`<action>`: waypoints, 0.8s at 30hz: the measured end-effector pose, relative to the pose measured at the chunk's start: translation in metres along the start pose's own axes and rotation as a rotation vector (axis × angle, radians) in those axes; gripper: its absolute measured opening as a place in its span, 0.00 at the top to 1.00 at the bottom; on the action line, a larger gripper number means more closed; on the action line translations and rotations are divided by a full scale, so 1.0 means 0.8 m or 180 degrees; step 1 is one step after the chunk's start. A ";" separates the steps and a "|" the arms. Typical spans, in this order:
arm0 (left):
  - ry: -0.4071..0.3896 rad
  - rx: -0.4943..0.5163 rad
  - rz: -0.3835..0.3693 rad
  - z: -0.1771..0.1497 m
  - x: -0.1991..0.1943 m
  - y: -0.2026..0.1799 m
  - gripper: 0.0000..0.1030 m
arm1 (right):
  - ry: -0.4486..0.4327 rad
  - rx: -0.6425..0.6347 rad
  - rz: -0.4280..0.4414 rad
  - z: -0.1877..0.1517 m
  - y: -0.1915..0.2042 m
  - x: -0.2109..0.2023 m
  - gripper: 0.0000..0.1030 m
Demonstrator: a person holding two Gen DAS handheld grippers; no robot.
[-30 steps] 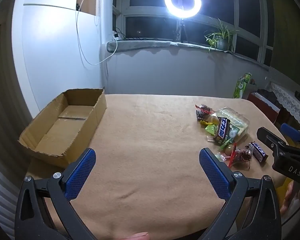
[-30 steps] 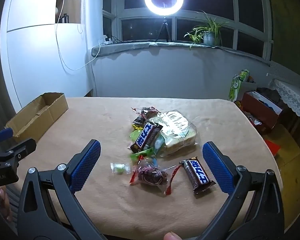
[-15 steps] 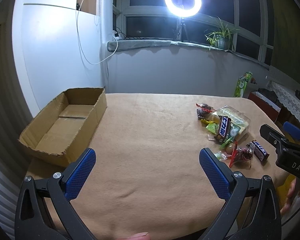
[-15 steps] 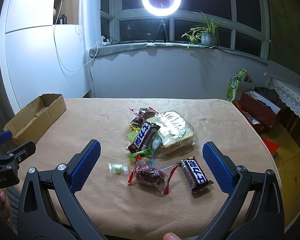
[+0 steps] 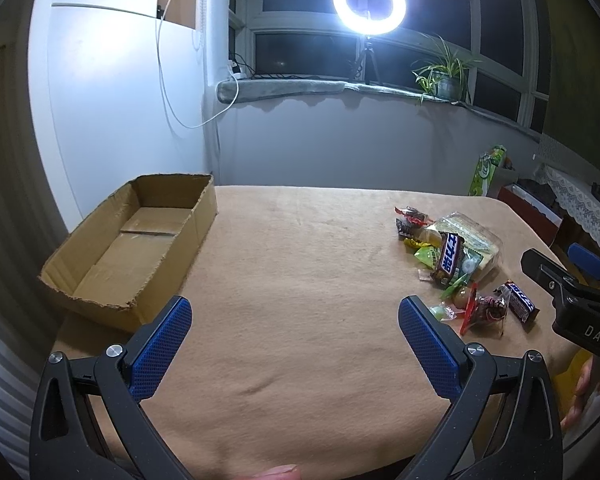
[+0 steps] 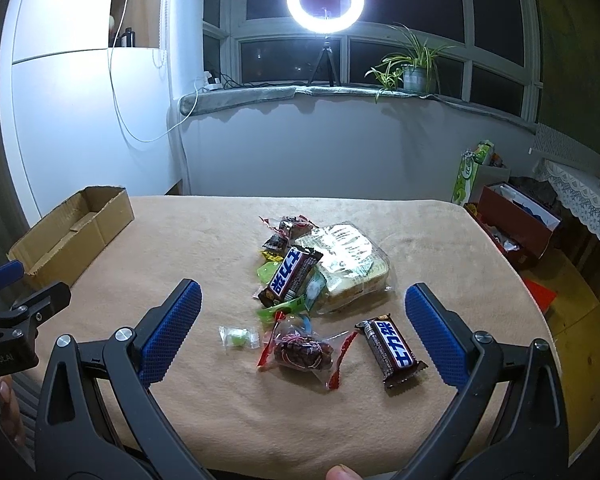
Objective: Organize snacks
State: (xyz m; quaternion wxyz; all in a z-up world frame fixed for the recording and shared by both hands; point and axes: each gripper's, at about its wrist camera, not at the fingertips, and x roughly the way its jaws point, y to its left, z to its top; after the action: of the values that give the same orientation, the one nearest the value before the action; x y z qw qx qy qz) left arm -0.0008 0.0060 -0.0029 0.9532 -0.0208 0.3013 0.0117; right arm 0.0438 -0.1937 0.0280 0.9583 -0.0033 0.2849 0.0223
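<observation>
A pile of snacks lies on the tan-covered table (image 6: 204,240): a bagged bread loaf (image 6: 352,264), a brown chocolate bar (image 6: 290,276) leaning on it, a second bar (image 6: 392,346) lying apart, a clear packet of dark dates (image 6: 302,352), a small green candy (image 6: 238,336). My right gripper (image 6: 302,316) is open, hovering just short of the dates packet. An empty cardboard box (image 5: 136,240) sits at the table's left. My left gripper (image 5: 294,328) is open over bare cloth, the snack pile (image 5: 452,256) to its right. The right gripper (image 5: 568,292) shows at that view's edge.
A ring light (image 6: 325,0) on a tripod and a potted plant (image 6: 414,68) stand on the windowsill behind the table. A green carton (image 6: 470,170) and a red box (image 6: 516,220) sit on the floor right of the table. A white cabinet (image 5: 112,112) stands left.
My right gripper has crept slightly forward toward the snacks, which sit a little lower and nearer in its view. The left gripper has barely moved. Both stay open.
</observation>
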 end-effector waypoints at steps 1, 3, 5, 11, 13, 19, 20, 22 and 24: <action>-0.0001 0.0000 0.0000 0.000 0.000 0.001 0.00 | 0.0000 -0.0007 -0.0001 0.000 0.001 0.000 0.00; 0.0000 -0.0003 0.0000 0.000 -0.001 0.001 0.00 | 0.0001 -0.0009 0.0001 0.001 0.001 0.000 0.00; 0.0003 0.0002 -0.0001 0.000 -0.001 0.001 0.00 | 0.0003 -0.0010 0.0001 0.001 0.001 0.000 0.00; 0.0004 0.0004 0.0007 -0.001 -0.001 0.001 0.00 | -0.0001 -0.0008 -0.0001 0.001 0.001 0.000 0.00; 0.0007 0.0005 0.0006 -0.001 -0.001 0.000 0.00 | 0.0002 -0.0012 -0.0003 0.001 0.001 0.000 0.00; 0.0012 0.0010 0.0009 -0.002 -0.001 -0.001 0.00 | 0.0008 -0.0018 0.0002 0.000 0.000 0.000 0.00; 0.0012 0.0009 0.0008 -0.002 -0.001 -0.001 0.00 | 0.0007 -0.0017 0.0002 0.001 0.000 0.000 0.00; 0.0014 0.0009 0.0011 -0.002 -0.001 -0.001 0.00 | 0.0004 -0.0018 0.0002 0.001 0.000 0.000 0.00; 0.0014 0.0009 0.0012 -0.002 -0.001 -0.001 0.00 | 0.0007 -0.0017 -0.0002 0.001 0.000 0.000 0.00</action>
State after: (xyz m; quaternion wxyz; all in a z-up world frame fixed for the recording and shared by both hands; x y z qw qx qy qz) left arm -0.0021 0.0050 -0.0039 0.9526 -0.0190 0.3035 0.0131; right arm 0.0443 -0.1934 0.0284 0.9580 -0.0060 0.2859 0.0227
